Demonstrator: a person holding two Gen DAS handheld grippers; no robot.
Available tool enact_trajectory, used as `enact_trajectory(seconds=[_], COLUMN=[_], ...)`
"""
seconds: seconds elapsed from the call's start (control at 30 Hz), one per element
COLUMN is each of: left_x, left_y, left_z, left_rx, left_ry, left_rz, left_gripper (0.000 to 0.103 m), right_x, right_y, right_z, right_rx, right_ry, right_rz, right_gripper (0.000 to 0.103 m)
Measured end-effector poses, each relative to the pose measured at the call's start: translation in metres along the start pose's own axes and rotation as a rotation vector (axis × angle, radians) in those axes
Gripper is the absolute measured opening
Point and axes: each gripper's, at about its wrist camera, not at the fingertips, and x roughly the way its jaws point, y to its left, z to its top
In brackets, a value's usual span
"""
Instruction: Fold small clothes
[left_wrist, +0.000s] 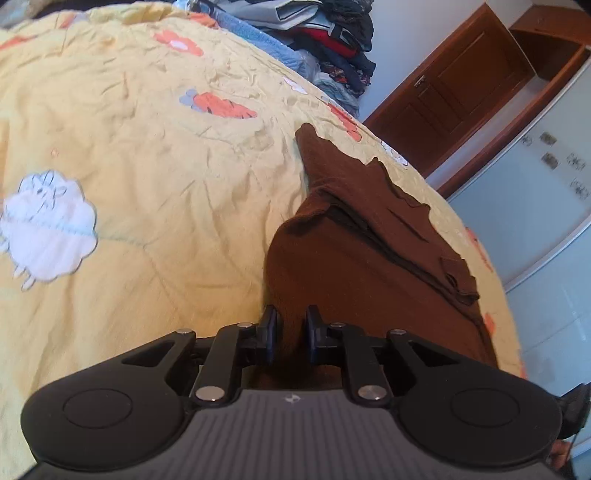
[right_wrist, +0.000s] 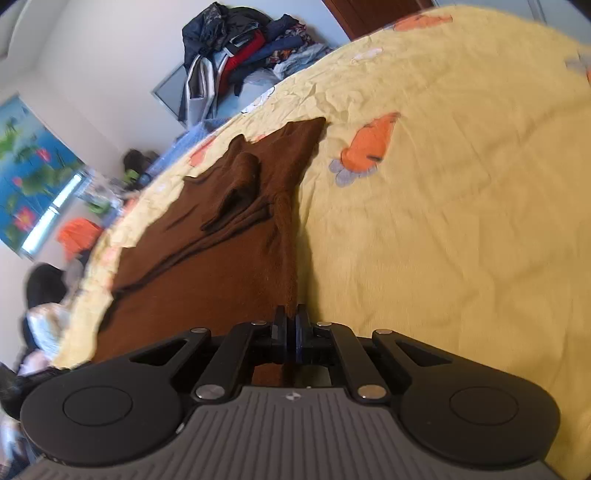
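A brown garment (left_wrist: 369, 243) lies rumpled on the yellow bedsheet (left_wrist: 147, 166), with folds and a sleeve on top. My left gripper (left_wrist: 291, 325) has its jaws a little apart with brown cloth between the pads, at the garment's near left edge. In the right wrist view the same brown garment (right_wrist: 229, 236) stretches away to the left. My right gripper (right_wrist: 290, 325) is shut on the garment's near right edge, pads pressed together on the cloth.
The sheet (right_wrist: 443, 221) has orange carrot and white rabbit prints. A pile of dark clothes (left_wrist: 332, 40) sits at the far end of the bed, also in the right wrist view (right_wrist: 240, 48). A wooden door (left_wrist: 450, 85) and a white wardrobe (left_wrist: 546, 206) stand beyond.
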Motion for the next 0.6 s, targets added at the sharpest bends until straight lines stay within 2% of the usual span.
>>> enact_trajectory(seconds=[0.03, 0.07, 0.1, 0.13, 0.17, 0.2, 0.27, 0.3, 0.33, 0.37, 0.4, 0.43, 0.47, 0.5, 0.57, 0.6], left_x=[-0.001, -0.001, -0.001, -0.003, -0.004, -0.003, 0.001, 0.005, 0.008, 0.012, 0.017, 0.024, 0.027, 0.025, 0.014, 0.011], left_y=[0.002, 0.004, 0.007, 0.01, 0.011, 0.012, 0.008, 0.005, 0.003, 0.002, 0.002, 0.003, 0.006, 0.01, 0.01, 0.011], left_z=[-0.002, -0.004, -0.006, -0.009, -0.011, -0.011, -0.01, -0.009, -0.007, -0.005, -0.003, 0.0, 0.001, 0.002, 0.004, 0.004], left_rx=[-0.017, -0.046, -0.075, -0.103, -0.125, -0.14, -0.152, -0.15, -0.147, -0.151, -0.156, -0.164, -0.18, -0.193, -0.138, -0.112], left_ry=[0.017, 0.043, 0.058, 0.052, 0.045, 0.044, 0.038, 0.034, 0.031, 0.036, 0.052, 0.082, 0.099, 0.09, 0.049, 0.042], left_rz=[-0.02, -0.047, -0.077, -0.114, -0.149, -0.172, -0.176, -0.176, -0.176, -0.171, -0.154, -0.123, -0.099, -0.096, -0.024, -0.013], left_gripper=[0.018, 0.027, 0.04, 0.047, 0.061, 0.068, 0.069, 0.068, 0.067, 0.056, 0.027, 0.012, 0.005, 0.005, 0.004, 0.004], right_x=[-0.002, -0.005, -0.009, -0.012, -0.013, -0.014, -0.01, -0.007, -0.004, 0.0, 0.005, 0.01, 0.01, 0.008, -0.005, -0.011], right_y=[-0.002, -0.004, -0.004, -0.006, -0.007, -0.009, -0.008, -0.003, 0.002, 0.006, 0.007, 0.008, 0.008, 0.004, -0.002, -0.007], right_z=[-0.001, -0.004, -0.006, -0.009, -0.012, -0.015, -0.018, -0.018, -0.017, -0.017, -0.016, -0.016, -0.017, -0.016, -0.015, -0.014], right_rx=[0.042, 0.073, 0.095, 0.115, 0.139, 0.168, 0.203, 0.186, 0.166, 0.161, 0.158, 0.139, 0.124, 0.129, 0.099, 0.102], right_ry=[0.011, 0.022, 0.029, 0.038, 0.05, 0.063, 0.083, 0.096, 0.105, 0.118, 0.144, 0.17, 0.167, 0.155, 0.112, 0.099], right_rz=[0.005, 0.019, 0.044, 0.079, 0.125, 0.169, 0.214, 0.214, 0.208, 0.205, 0.194, 0.155, 0.145, 0.144, 0.101, 0.095], right_gripper=[0.014, 0.019, 0.032, 0.047, 0.053, 0.06, 0.06, 0.06, 0.055, 0.047, 0.019, 0.008, 0.008, 0.007, 0.007, 0.007])
